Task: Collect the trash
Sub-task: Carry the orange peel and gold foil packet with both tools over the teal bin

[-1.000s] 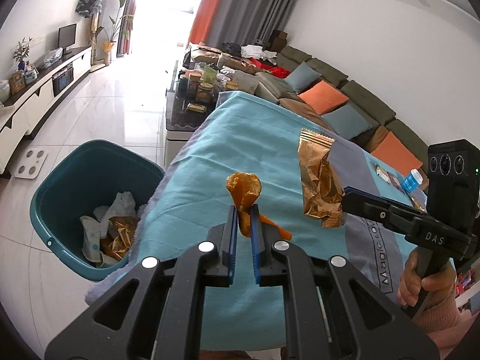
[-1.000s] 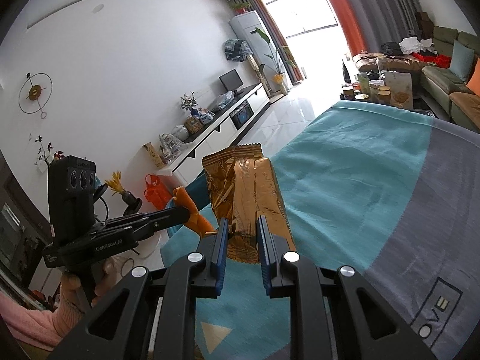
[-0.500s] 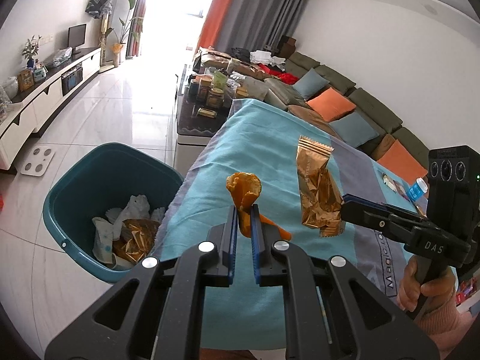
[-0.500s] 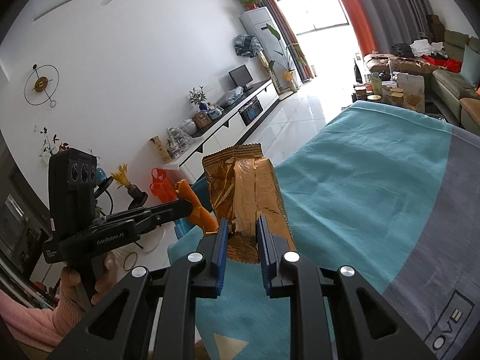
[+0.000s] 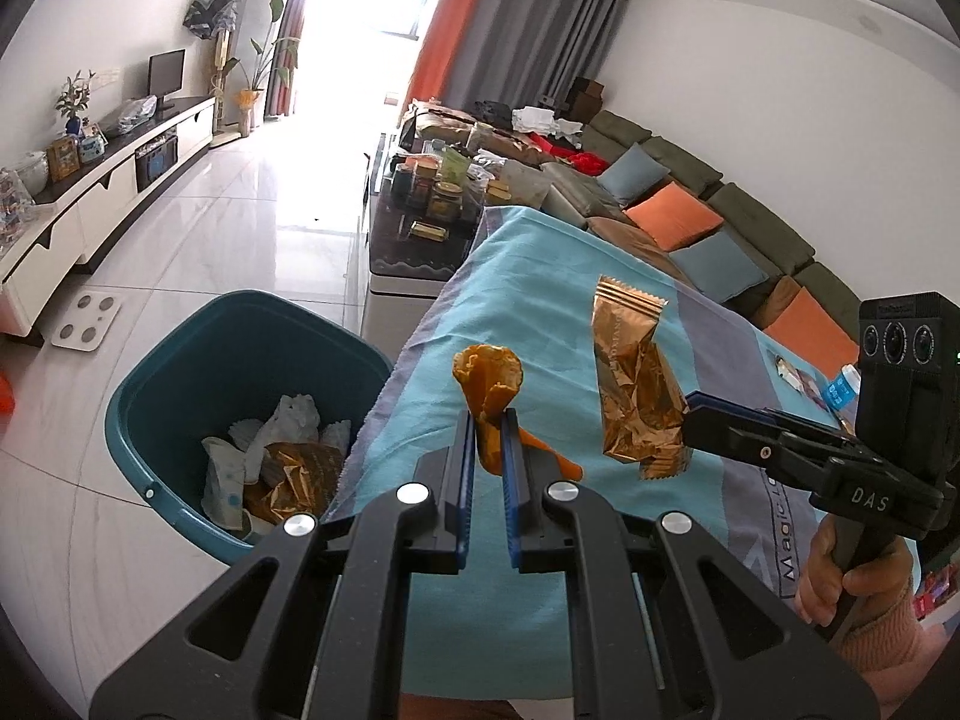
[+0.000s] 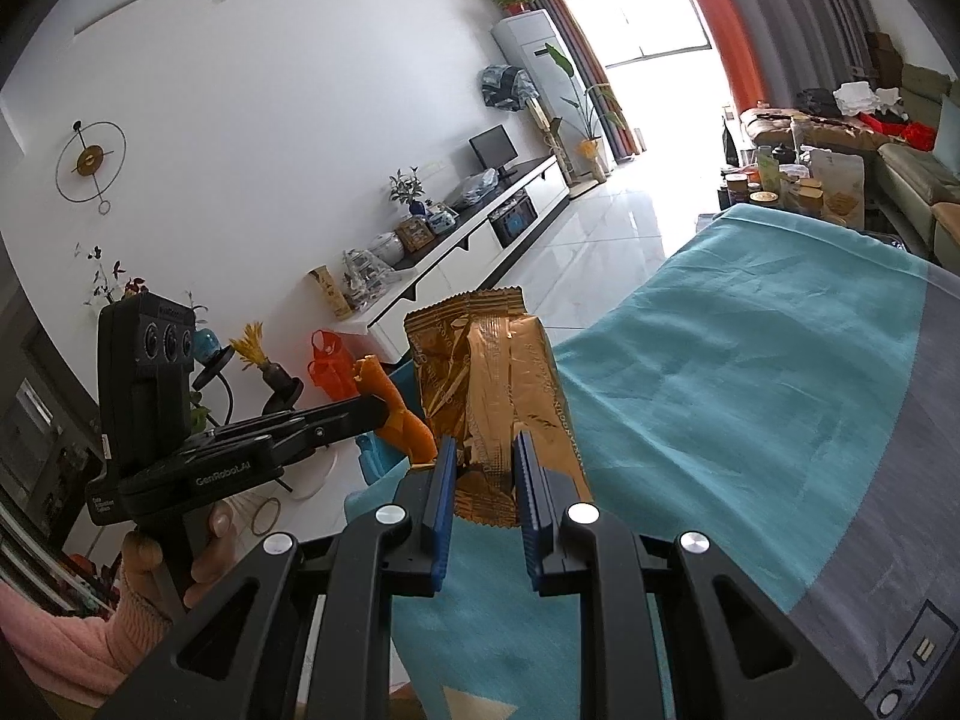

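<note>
My left gripper [image 5: 485,420] is shut on a piece of orange peel [image 5: 489,378] and holds it in the air over the table's left edge. The peel also shows in the right wrist view [image 6: 396,414]. My right gripper [image 6: 485,450] is shut on a gold foil snack wrapper [image 6: 486,384], held upright above the table; the wrapper also shows in the left wrist view [image 5: 633,384]. A teal trash bin [image 5: 180,360] stands on the floor left of the table, with white tissues and a gold wrapper inside.
The table carries a teal and grey cloth [image 5: 540,300]. A low coffee table [image 5: 420,222] with jars stands beyond it. A sofa [image 5: 720,210] with cushions runs along the right wall. A white TV cabinet [image 5: 90,198] lines the left wall.
Both grippers have moved left toward the bin with their trash still held. The bin now lies closer and more central in the left wrist view.
</note>
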`<state>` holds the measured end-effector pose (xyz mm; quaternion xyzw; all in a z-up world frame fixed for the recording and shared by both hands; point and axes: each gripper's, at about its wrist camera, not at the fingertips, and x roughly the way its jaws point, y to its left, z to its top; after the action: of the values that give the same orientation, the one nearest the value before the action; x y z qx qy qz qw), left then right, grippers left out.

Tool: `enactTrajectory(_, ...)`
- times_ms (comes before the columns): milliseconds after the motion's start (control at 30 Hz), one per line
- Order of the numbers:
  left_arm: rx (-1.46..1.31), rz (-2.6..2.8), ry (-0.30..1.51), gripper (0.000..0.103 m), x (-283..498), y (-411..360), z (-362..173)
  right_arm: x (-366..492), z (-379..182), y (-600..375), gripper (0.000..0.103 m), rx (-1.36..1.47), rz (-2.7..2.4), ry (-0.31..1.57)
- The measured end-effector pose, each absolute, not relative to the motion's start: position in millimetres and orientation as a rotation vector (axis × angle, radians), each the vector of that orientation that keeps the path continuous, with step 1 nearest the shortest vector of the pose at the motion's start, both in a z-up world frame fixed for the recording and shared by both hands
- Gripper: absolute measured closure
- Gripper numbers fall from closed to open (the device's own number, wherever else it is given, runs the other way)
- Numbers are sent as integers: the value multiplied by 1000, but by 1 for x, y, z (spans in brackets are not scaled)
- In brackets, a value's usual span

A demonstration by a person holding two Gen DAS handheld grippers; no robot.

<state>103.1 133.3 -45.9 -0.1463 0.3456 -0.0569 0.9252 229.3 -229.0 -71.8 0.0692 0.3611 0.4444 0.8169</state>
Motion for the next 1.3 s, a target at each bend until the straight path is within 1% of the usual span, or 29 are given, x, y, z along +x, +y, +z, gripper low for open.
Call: enactTrajectory(1300,-319,-22,677,94,87,158,-36,236,-73,-201,85,123,1005,793)
